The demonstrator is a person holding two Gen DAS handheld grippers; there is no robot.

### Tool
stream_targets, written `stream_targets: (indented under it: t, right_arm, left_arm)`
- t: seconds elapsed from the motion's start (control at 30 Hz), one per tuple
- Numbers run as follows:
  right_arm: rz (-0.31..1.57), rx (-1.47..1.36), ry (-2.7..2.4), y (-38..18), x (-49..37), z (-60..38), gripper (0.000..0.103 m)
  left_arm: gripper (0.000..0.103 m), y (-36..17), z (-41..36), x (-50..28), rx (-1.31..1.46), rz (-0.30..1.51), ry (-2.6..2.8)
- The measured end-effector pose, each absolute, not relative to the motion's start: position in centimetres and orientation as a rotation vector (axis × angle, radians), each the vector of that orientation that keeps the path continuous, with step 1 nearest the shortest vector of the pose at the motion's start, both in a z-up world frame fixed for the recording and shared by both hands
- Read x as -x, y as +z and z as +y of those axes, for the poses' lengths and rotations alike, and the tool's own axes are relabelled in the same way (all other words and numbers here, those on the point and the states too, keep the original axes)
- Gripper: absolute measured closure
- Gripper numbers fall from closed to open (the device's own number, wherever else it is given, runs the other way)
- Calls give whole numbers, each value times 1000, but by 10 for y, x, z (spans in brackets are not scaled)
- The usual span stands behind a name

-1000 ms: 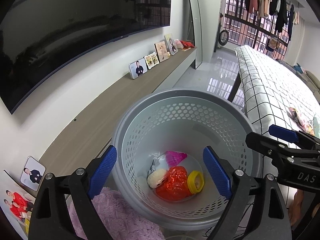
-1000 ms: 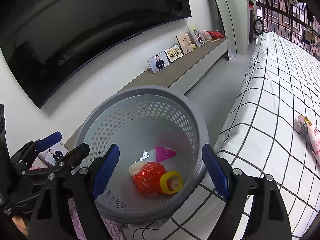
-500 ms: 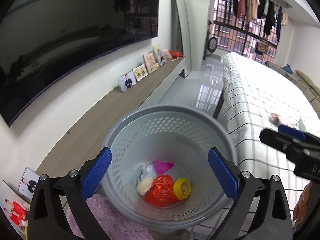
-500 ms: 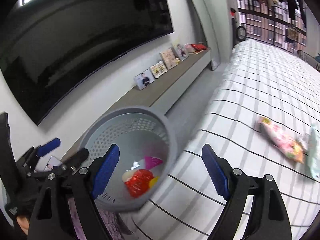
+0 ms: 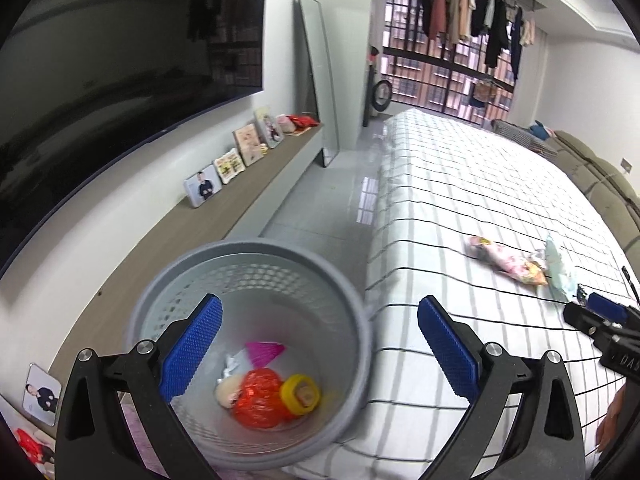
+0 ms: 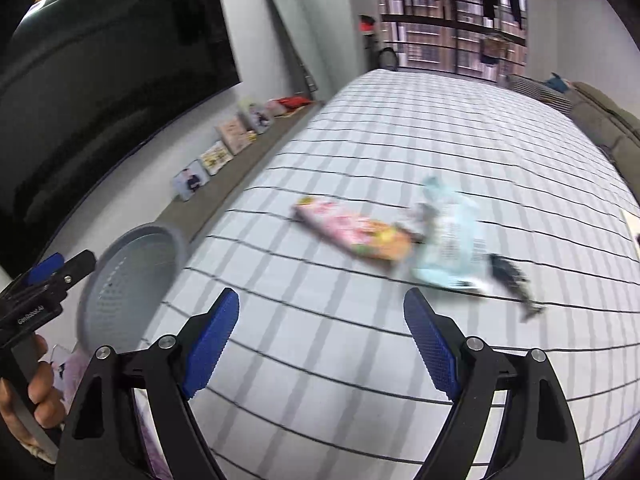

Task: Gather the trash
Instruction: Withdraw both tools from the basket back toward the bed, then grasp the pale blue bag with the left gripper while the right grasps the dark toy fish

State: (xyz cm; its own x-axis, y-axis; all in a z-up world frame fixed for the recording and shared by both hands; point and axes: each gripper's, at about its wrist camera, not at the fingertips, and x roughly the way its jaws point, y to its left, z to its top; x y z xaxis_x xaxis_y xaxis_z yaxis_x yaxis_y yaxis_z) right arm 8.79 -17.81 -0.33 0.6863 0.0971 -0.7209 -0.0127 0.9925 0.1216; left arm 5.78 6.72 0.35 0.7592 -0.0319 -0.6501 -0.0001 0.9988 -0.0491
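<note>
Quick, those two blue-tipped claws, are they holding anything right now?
Left gripper: open, nothing between its fingers, above the grey basket.
Right gripper: open, holding nothing, above the checked bed.

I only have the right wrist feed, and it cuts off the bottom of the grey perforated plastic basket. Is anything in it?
Observer: Yes. The left wrist view shows a crumpled red wrapper, a yellow ring, a pink scrap and a pale lump at the bottom of the basket.
Operator: Is the left gripper carrying anything?
Observer: No. The left gripper is open, with nothing between its blue pads.
</note>
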Motion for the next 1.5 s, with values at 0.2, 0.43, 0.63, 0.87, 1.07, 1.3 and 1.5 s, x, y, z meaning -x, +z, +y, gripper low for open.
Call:
stream_targets:
  t: [0.2, 0.43, 0.63, 0.87, 1.07, 1.3, 1.5]
  right_arm:
    - [831, -105, -53, -8, -89, -249, 22]
    - [919, -85, -90, -32, -114, -302, 22]
    - [970, -51, -103, -56, -134, -320, 23]
    - [970, -39, -85, -64, -147, -320, 38]
    - [942, -15, -50, -62, -146, -313, 62]
    - [927, -57, -28, -61, -138, -317, 79]
    - [875, -131, -63, -45, -127, -342, 79]
  left_arm:
    - [7, 6, 22, -69, 29, 721, -84]
    - [7, 5, -36, -79, -2, 740, -179]
    - [7, -2, -81, -75, -48, 762, -242]
    - [7, -7, -101, -72, -73, 785, -261]
    - [7, -8, -115, -73, -88, 798, -271]
    - [7, -7, -137, -74, -115, 796, -287]
    - [7, -7, -164, -80, -144, 800, -316]
